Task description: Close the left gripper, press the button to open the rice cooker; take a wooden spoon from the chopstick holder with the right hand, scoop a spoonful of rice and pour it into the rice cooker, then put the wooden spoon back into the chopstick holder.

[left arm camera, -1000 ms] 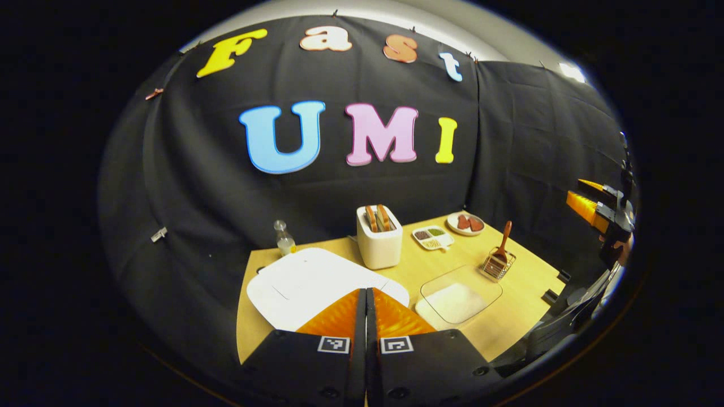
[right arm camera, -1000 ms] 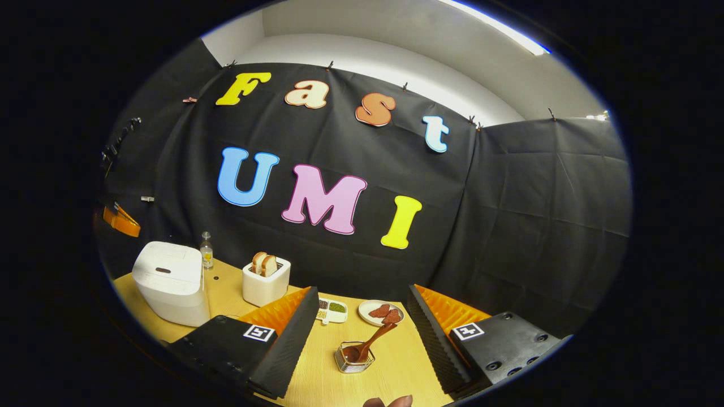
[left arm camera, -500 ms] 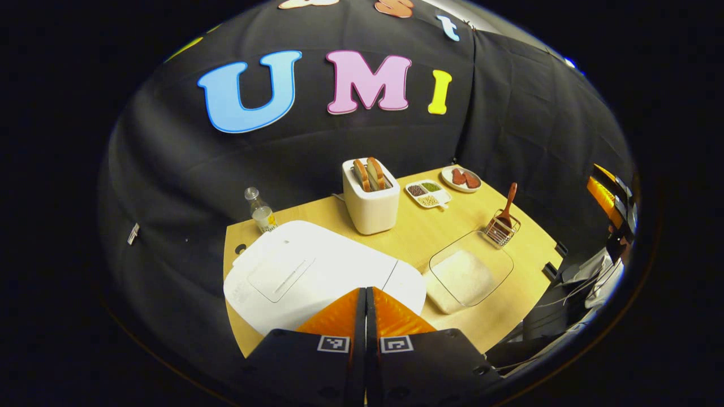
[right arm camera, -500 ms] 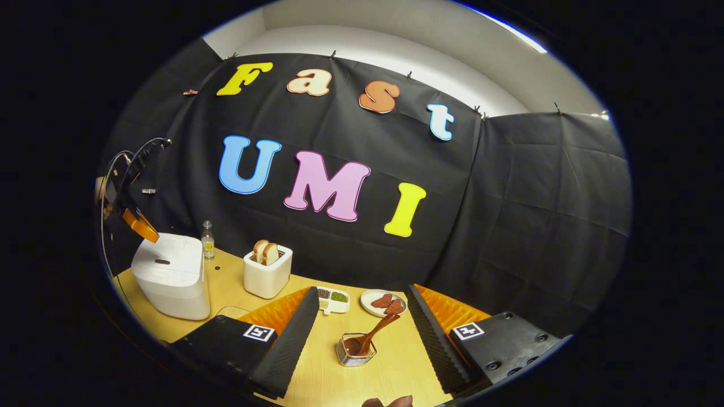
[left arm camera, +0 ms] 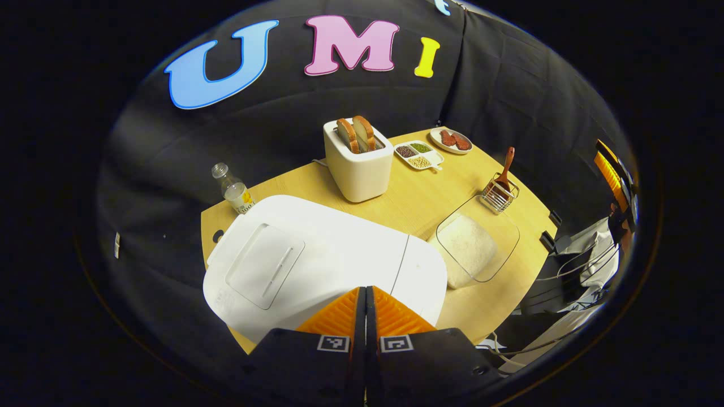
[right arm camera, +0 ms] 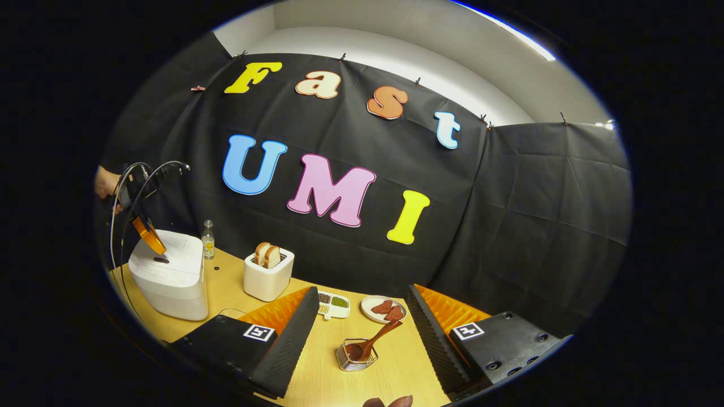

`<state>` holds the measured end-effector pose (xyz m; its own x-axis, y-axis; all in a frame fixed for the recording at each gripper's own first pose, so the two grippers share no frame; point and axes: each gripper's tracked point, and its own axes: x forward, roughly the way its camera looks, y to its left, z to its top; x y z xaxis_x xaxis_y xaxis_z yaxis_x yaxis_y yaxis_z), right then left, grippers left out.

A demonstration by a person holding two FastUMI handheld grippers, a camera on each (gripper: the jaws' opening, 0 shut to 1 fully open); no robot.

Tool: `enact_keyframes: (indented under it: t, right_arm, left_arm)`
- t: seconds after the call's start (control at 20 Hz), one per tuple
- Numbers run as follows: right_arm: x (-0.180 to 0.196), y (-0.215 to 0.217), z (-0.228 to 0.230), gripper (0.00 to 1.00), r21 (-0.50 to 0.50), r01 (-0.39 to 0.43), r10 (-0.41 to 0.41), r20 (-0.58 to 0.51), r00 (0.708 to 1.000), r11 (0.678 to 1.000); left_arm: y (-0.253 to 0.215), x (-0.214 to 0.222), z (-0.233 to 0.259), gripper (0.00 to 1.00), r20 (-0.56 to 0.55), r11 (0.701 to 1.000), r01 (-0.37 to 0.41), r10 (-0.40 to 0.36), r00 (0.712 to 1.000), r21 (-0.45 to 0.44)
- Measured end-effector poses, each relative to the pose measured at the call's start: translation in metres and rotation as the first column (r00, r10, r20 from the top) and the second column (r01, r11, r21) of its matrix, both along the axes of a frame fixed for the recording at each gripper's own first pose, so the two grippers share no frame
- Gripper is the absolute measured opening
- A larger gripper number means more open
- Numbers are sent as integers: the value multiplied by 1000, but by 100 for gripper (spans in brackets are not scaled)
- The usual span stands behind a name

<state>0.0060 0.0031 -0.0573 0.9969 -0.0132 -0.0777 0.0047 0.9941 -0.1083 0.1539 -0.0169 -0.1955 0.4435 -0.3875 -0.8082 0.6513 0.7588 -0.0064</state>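
The white rice cooker (left arm camera: 317,254) stands at the table's left with its lid down. My left gripper (left arm camera: 365,289) is shut with nothing in it, hovering right over the cooker's front edge. In the right gripper view the left gripper (right arm camera: 151,237) points down at the dark button (right arm camera: 161,260) on the cooker (right arm camera: 169,277) top, just above it. The wooden spoon (right arm camera: 376,339) leans in the wire chopstick holder (right arm camera: 353,357), below and between the fingers of my open right gripper (right arm camera: 362,289). Rice lies in a clear glass dish (left arm camera: 472,246) next to the holder (left arm camera: 498,195).
A white toaster (left arm camera: 357,161) with two bread slices stands behind the cooker. A small bottle (left arm camera: 233,189) is at the back left. A divided tray of beans (left arm camera: 419,155) and a plate of red slices (left arm camera: 451,139) sit at the far edge. Cables (left arm camera: 571,265) hang off the table's right side.
My left gripper, still shut, has moved forward and down over the rice cooker, which now looms larger. The right gripper has barely shifted and stays open.
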Motion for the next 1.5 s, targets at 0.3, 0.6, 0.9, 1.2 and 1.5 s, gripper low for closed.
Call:
enact_keyframes:
  t: [0.3, 0.6, 0.9, 1.2, 1.5]
  right_arm:
    - [-3, -7, -15, 98, 20, 35, -35, -39, 999, 999]
    - [-8, -6, -21, 98, 34, 49, -47, -56, 997, 998]
    - [-12, -8, -18, 98, 31, 56, -55, -48, 997, 998]
    - [-14, -5, -8, 98, 58, 53, -52, -28, 998, 997]
    - [-13, 1, 7, 98, 70, 23, -24, 9, 1000, 997]
  left_arm:
    - [2, -2, -22, 6, -28, 999, 20, -19, 999, 32]
    - [5, -3, -27, 7, -58, 1000, 11, -9, 998, 26]
    - [7, 14, 26, 6, 203, 1000, -22, 19, 979, 9]
    - [57, 45, 152, 10, 667, 965, -217, 259, 698, -147]
    - [71, 3, 226, 84, 789, 899, -181, 438, 432, -400]
